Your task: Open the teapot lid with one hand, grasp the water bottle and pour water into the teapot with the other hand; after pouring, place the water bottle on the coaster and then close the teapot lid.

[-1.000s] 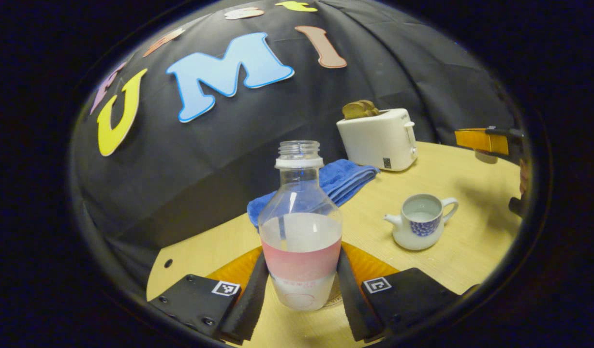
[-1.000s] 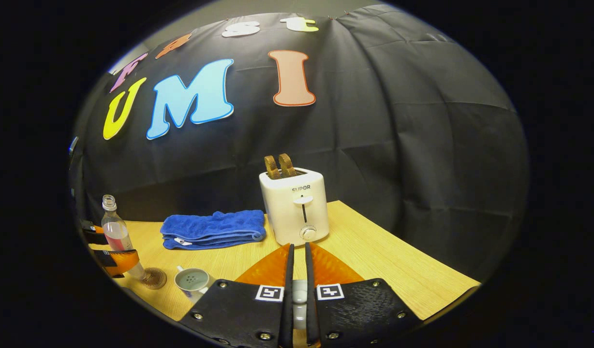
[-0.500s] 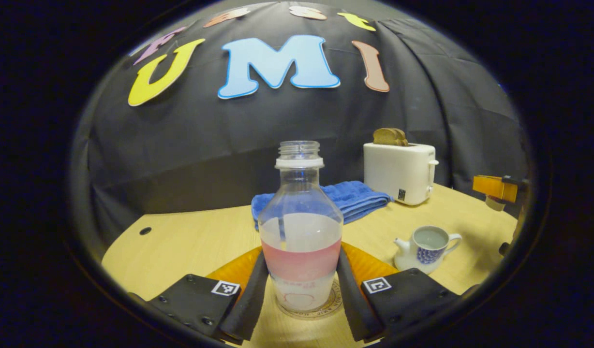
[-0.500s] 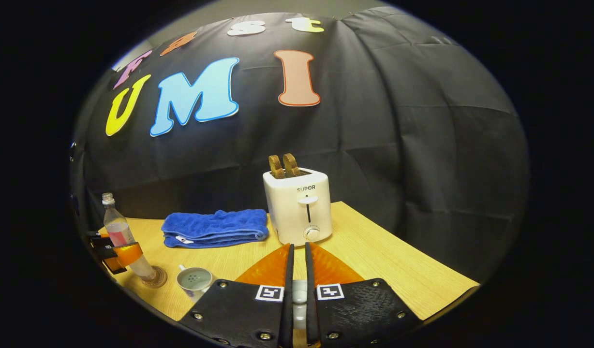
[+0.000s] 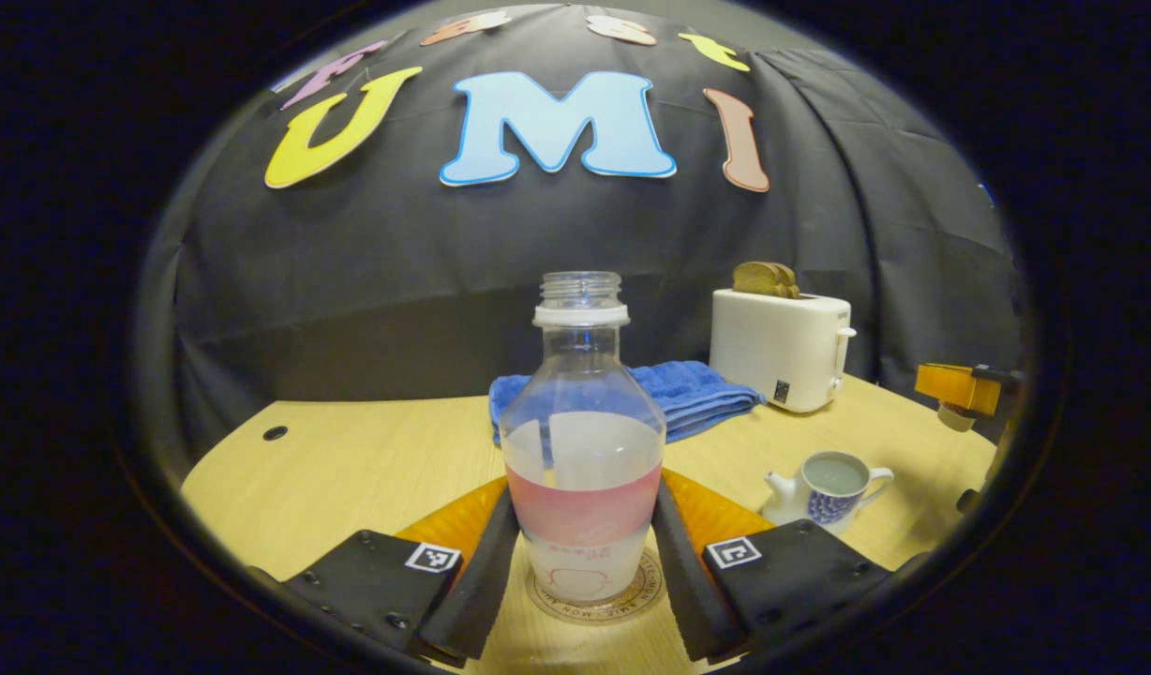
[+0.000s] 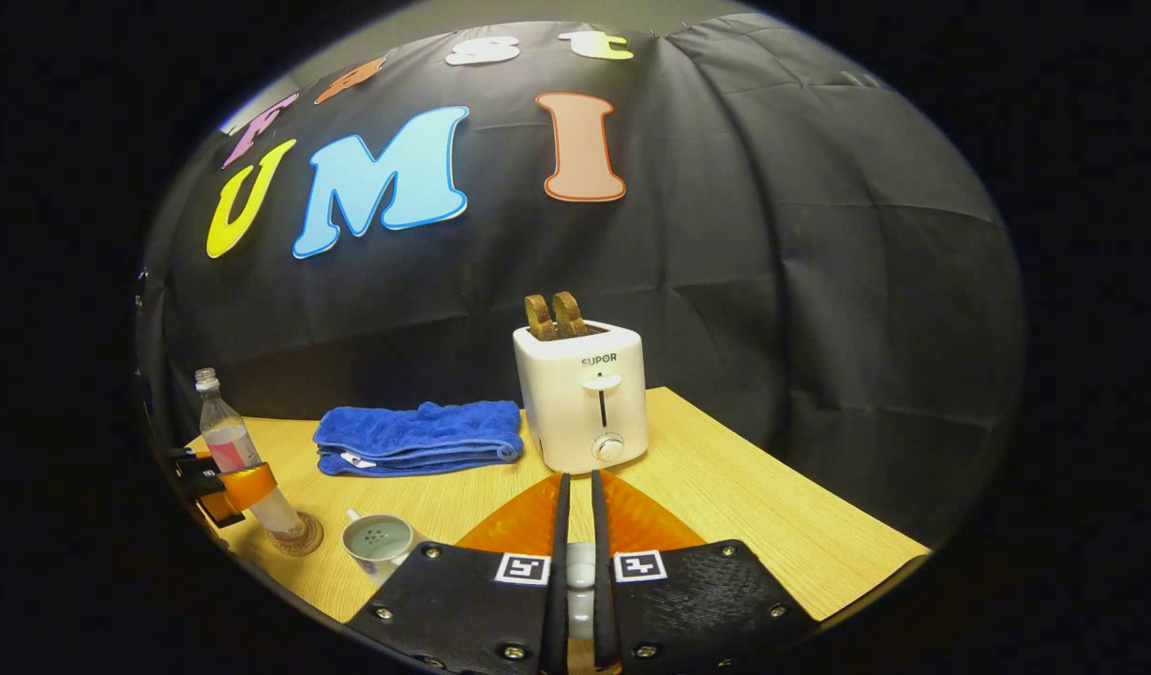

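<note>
On the table (image 5: 351,459), the toaster (image 6: 580,394) and blue towel (image 6: 416,439) stand behind, clear of the work. The water bottle (image 5: 583,469) stands on the coaster (image 5: 632,595), the left gripper (image 5: 583,572) jaws clamped on it; opening crookedly could tip it. The teapot (image 5: 824,483) stands open; the right gripper (image 6: 575,572) pinches its lid (image 6: 580,562), which could slip.

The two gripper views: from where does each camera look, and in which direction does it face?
Left gripper view: rides on the left gripper, low over the table, facing the booth wall; its own fingers clamp the water bottle on the coaster.
Right gripper view: rides on the right gripper, facing the toaster; its own fingers pinch the white teapot lid.
Both show: bottle, open teapot, blue towel, toaster; each sees the other gripper at its edge.
</note>
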